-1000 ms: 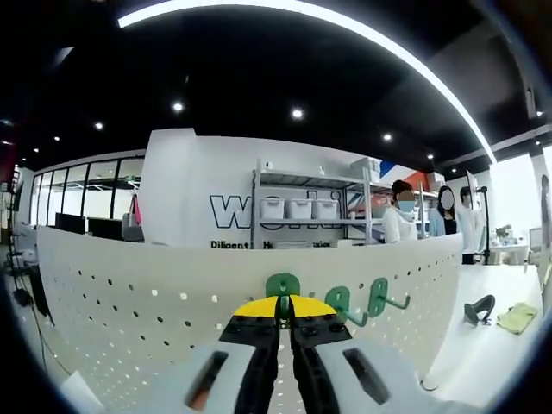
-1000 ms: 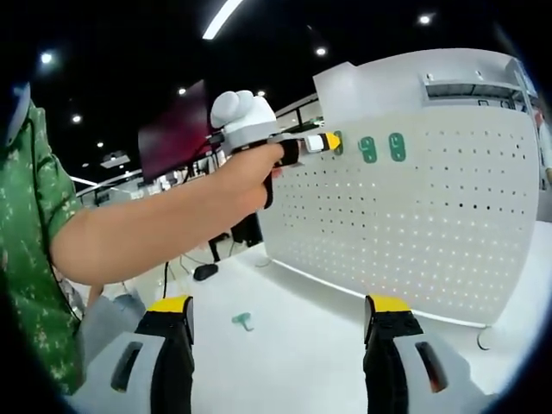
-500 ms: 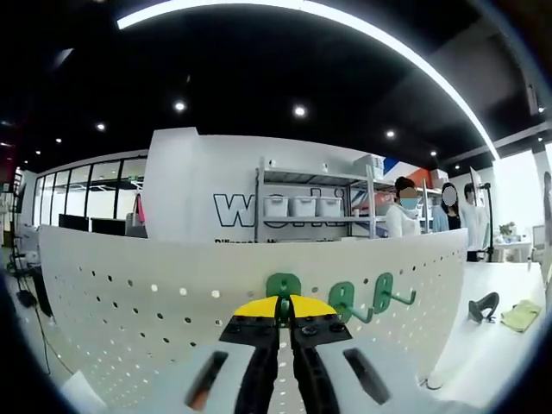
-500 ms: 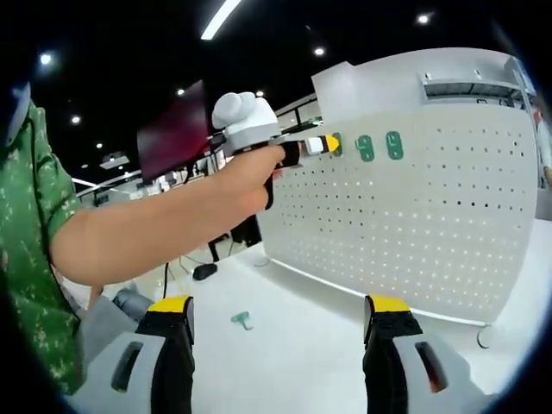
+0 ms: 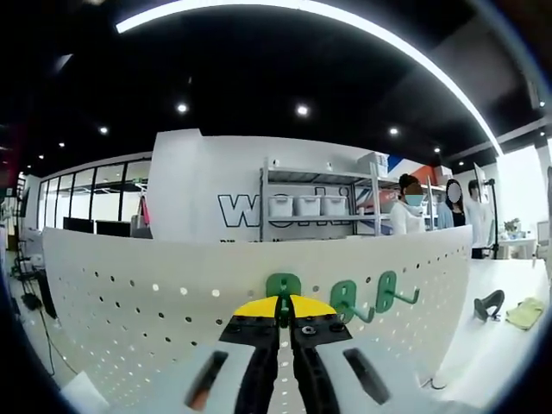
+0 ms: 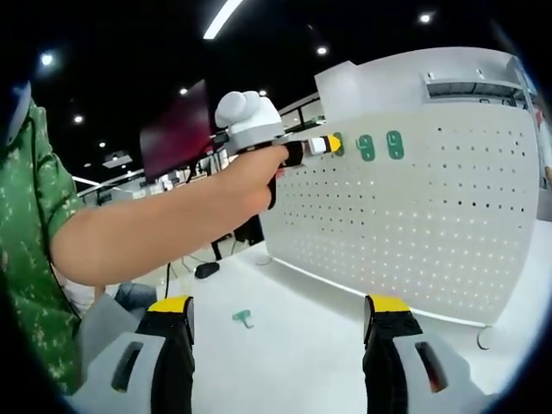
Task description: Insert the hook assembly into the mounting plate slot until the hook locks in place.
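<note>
Left claw (image 5: 285,304) is up at the white pegboard (image 5: 129,302), yellow tips pinched together on the stem of a green hook (image 5: 282,287) whose back plate sits flat against the board near its top edge. Just right of it in the left gripper view, two more green hooks (image 5: 362,297) hang on the board, their prongs pointing out and curling up.

Over in the right gripper view, the same moment from the side: a bare forearm (image 6: 147,228) with a green patterned sleeve reaches across to the board, the left claw (image 6: 326,143) touching it at the leftmost of three green plates. The other two plates show face-on here, so their prongs cannot be made out.

The right claw (image 6: 276,321) hangs low and well back from the board, jaws spread wide, nothing between them. Between those jaws, on the white worktop (image 6: 293,345), a spare green hook (image 6: 242,318) lies loose.

Far right in the left gripper view, a dark curved object (image 5: 488,304) and a yellow-green cloth (image 5: 526,312) rest on the worktop; people stand by shelving beyond the board.
</note>
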